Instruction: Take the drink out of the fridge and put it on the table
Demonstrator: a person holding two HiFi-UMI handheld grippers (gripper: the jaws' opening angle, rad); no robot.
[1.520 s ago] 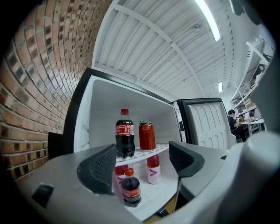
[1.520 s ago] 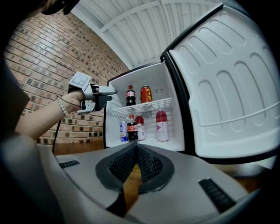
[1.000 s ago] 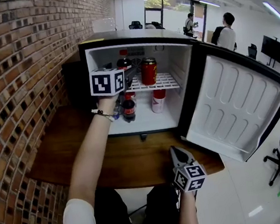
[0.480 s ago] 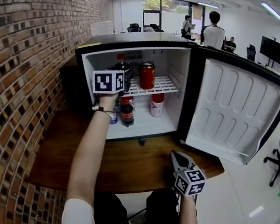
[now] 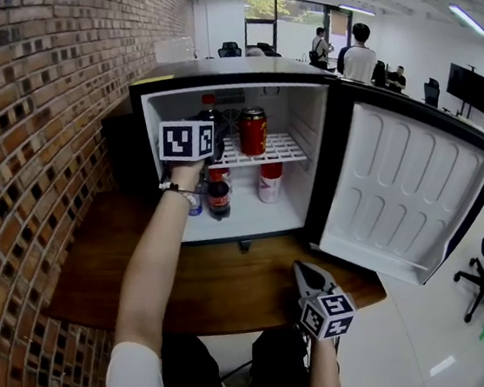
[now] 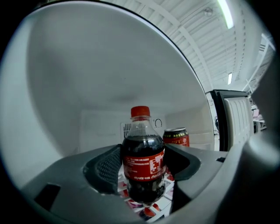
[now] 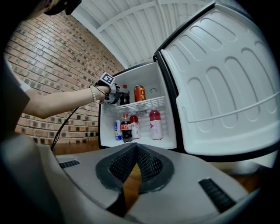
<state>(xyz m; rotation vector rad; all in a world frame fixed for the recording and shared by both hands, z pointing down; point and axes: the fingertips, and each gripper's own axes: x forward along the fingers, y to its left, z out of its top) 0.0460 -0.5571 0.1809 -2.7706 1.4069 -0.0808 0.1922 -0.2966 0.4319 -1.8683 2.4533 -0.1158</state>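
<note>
A cola bottle [image 6: 143,162] with a red cap stands on the upper wire shelf of the open mini fridge [image 5: 318,135]. My left gripper [image 5: 215,139] reaches in at shelf height. Its jaws are closing, the bottle is between them, and both pads [image 6: 108,164] lie against the bottle's sides. The bottle's top [image 5: 208,106] shows just behind the marker cube. A red can [image 5: 254,131] stands to the bottle's right. My right gripper [image 5: 304,272] hovers low over the wooden table [image 5: 226,278] with its jaws shut and nothing in them; it [image 7: 136,148] faces the fridge.
On the fridge floor stand a second cola bottle [image 5: 217,196], a white bottle with a red top [image 5: 269,182] and a small blue can [image 5: 192,203]. The door [image 5: 407,185] hangs open to the right. A brick wall [image 5: 24,127] runs along the left. People [image 5: 356,56] stand far behind.
My left gripper has stayed at the upper shelf around the bottle, shifting only slightly. The right gripper has barely moved. A person at the back has walked left.
</note>
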